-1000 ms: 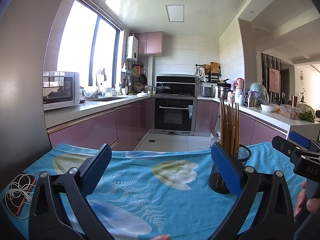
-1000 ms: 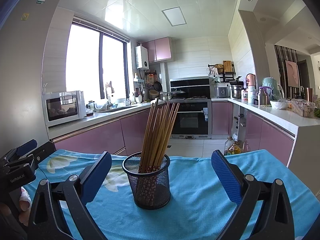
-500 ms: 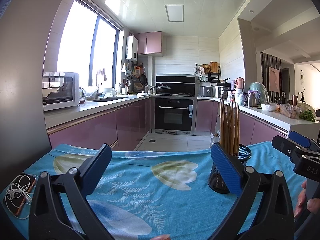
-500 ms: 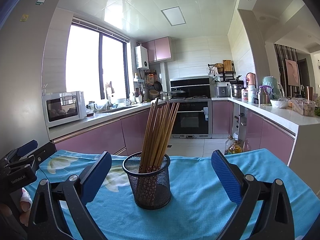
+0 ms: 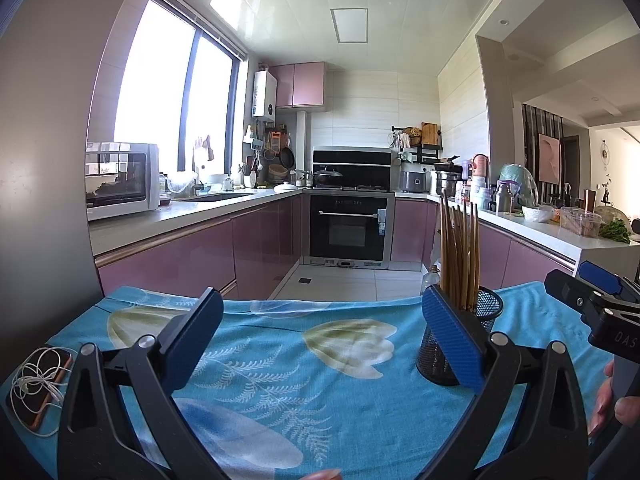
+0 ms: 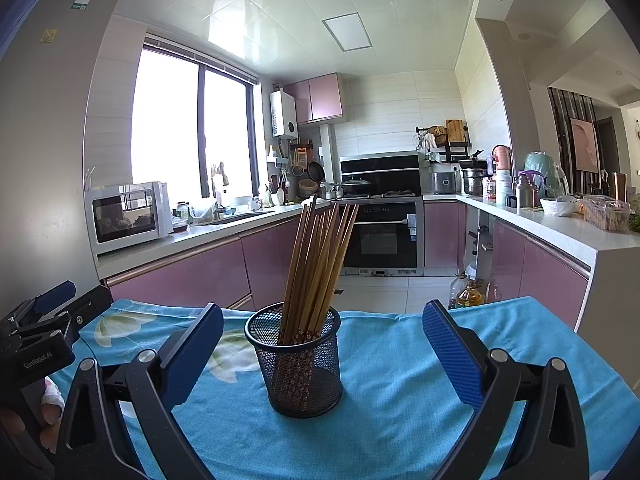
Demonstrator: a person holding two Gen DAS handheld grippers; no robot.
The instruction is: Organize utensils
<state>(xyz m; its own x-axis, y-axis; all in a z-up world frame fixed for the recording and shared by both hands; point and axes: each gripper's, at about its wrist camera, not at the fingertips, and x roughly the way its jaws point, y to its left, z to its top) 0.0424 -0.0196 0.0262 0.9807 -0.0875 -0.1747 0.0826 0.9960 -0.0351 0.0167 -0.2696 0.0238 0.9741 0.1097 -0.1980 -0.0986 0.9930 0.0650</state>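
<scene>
A black mesh holder (image 6: 298, 364) stands upright on the blue floral tablecloth (image 6: 400, 380), filled with several wooden chopsticks (image 6: 320, 264) leaning right. My right gripper (image 6: 322, 350) is open and empty, its blue pads either side of the holder and nearer the camera. In the left wrist view the holder (image 5: 490, 312) and chopsticks (image 5: 458, 252) sit at the right, partly behind the right pad. My left gripper (image 5: 320, 336) is open and empty over the cloth.
A phone with white earphones (image 5: 38, 384) lies at the table's left edge. The other gripper shows at the right edge of the left wrist view (image 5: 600, 312) and at the left edge of the right wrist view (image 6: 36, 340). Kitchen counters and an oven (image 6: 382, 236) lie beyond the table.
</scene>
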